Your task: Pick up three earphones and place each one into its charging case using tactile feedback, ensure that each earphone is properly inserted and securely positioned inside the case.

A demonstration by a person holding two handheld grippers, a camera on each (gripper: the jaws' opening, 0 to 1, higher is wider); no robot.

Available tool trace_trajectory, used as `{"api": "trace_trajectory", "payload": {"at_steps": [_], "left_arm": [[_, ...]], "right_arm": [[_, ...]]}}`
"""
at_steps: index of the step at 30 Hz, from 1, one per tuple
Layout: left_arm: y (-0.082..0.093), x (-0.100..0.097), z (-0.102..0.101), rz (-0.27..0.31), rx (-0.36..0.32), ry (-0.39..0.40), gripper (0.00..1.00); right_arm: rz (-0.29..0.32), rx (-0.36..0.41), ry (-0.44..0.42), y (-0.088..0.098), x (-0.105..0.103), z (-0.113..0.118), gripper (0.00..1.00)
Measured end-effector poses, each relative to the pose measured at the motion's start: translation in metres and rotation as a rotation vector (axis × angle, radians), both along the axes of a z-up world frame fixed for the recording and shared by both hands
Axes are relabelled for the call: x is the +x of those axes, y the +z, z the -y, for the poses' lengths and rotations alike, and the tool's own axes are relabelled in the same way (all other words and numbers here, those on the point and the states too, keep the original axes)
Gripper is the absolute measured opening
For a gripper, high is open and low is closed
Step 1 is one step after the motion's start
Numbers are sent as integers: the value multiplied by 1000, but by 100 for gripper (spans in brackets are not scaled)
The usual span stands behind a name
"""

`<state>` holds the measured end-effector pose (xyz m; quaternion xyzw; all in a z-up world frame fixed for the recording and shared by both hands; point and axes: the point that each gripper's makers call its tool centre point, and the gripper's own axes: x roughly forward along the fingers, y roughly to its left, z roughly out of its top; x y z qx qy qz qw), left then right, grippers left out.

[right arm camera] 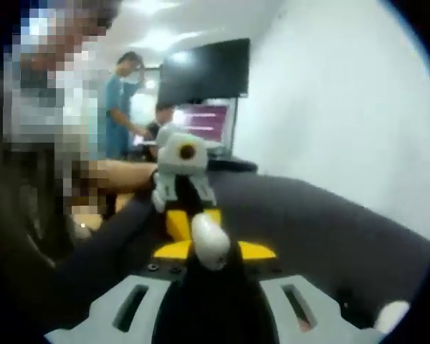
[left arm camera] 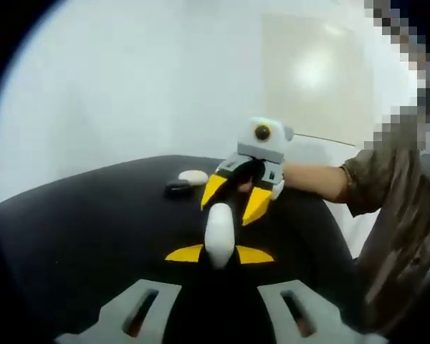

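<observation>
Left gripper view shows your left gripper clamping a white earphone, your right gripper facing it, jaws parted, seemingly for handover; another earphone lies on the table.

I cannot read any text, label, brand or number here; the lit screen behind is too blurred for me.
</observation>
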<state>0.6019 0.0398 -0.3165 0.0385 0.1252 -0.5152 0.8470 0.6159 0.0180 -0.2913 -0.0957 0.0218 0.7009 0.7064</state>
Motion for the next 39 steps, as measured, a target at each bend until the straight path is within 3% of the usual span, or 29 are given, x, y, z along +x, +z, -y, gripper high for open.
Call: {"api": "trace_trajectory", "payload": {"at_steps": [6,10,11,13,15,19,21,23,26,31,34,36,39], "left_arm": [[0,-2,1,-2,-1,-13,13],[0,-2,1,3,0,-14,13],[1,-1,0,20,3,-8,14],[4,2,-2,51,1,8,20],[15,4,-3,87,-54,14,24],[28,11,-16,123,-114,79,23],[29,12,-16,131,-115,89,23],[28,12,-16,142,-98,92,24],[26,12,-15,152,-81,91,24],[23,16,-17,153,-64,107,26],[20,16,-15,150,-45,103,29],[17,15,-13,139,-33,91,29],[13,14,-10,121,-17,77,29]], "right_arm": [[-114,-20,-17,-8,6,-4,25],[-66,-61,1,-15,-1,-9,21],[-79,-55,-1,-12,-3,-10,20],[-195,-3,22,-2,-8,-11,17],[-271,13,-24,1,1,-7,17],[-356,-16,-52,-6,6,-7,17],[-325,-46,-78,-12,12,-7,19],[-221,-74,-112,-20,20,-5,26],[-184,-60,-105,-18,17,-5,37],[-110,-44,-91,-14,16,-1,38],[-158,85,-59,9,12,2,37],[-223,231,-40,37,10,10,37],[-293,327,-94,57,22,21,30]]}}
